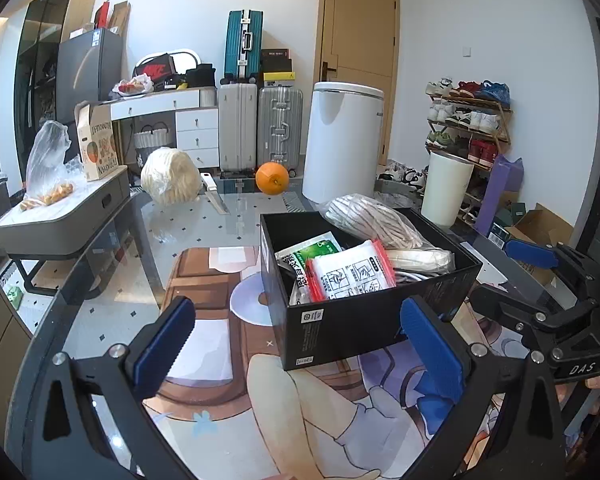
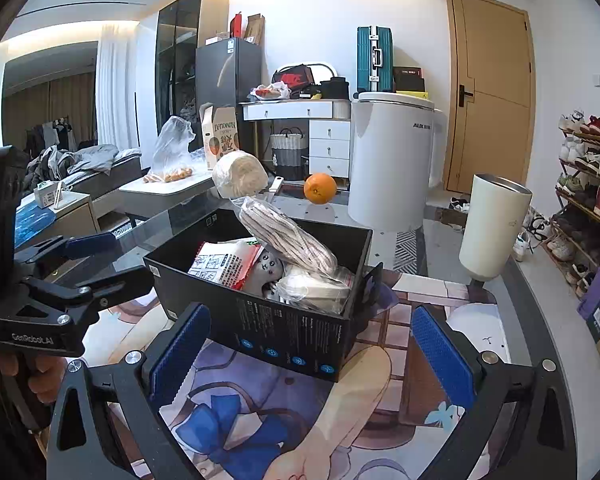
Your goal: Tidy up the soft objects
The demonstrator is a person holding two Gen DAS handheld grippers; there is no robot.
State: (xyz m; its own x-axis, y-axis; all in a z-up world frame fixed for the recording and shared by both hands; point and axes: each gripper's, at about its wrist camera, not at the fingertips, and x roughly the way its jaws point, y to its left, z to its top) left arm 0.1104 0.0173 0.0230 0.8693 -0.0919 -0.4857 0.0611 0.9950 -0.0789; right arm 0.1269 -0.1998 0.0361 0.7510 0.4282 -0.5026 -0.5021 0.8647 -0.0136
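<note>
I see a matt black cardboard box (image 1: pixel 364 320) on the glossy glass bench (image 1: pixel 204 224), over a smooth printed mat (image 2: pixel 260 420). Crinkly clear plastic wraps the striped cloth bundle (image 2: pixel 288 240). My jaws carry ribbed blue rubbery pads (image 2: pixel 444 352) on matt black plastic frames.

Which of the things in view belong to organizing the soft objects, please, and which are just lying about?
Belongs to the job:
black box
bagged mop head
red-edged packet
green packet
bagged white cloth

Lying about:
orange
knife
cream tumbler
wrapped cabbage
</note>
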